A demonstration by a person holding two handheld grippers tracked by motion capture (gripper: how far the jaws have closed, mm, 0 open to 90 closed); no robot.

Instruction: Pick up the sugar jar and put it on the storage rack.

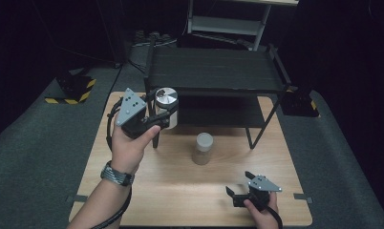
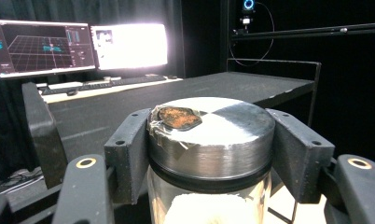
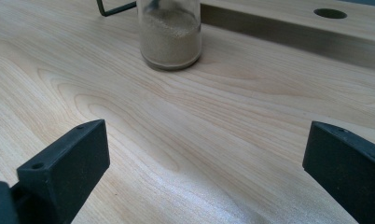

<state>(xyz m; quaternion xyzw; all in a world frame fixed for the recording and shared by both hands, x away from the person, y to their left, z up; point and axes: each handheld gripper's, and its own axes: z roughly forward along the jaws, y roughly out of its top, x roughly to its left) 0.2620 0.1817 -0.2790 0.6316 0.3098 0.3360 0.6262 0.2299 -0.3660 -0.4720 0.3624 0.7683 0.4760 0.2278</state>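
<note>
My left gripper (image 1: 165, 114) is shut on a glass jar with a shiny metal lid (image 1: 166, 101), held in the air at the front left corner of the black two-tier rack (image 1: 214, 71). In the left gripper view its jaws clamp the jar (image 2: 209, 140) just under the lid, white powder shows inside, and a bit of torn foil tape sticks to the lid. A second jar with tan powder (image 1: 202, 148) stands upright mid-table, also seen in the right gripper view (image 3: 170, 32). My right gripper (image 1: 239, 188) rests open near the table's front right, aimed at that jar.
The wooden table (image 1: 147, 195) has bare room at its front and left. The rack's legs (image 1: 257, 133) stand on its back half. Monitors (image 2: 78, 44) and a keyboard sit beyond the rack. Grey carpet surrounds the table.
</note>
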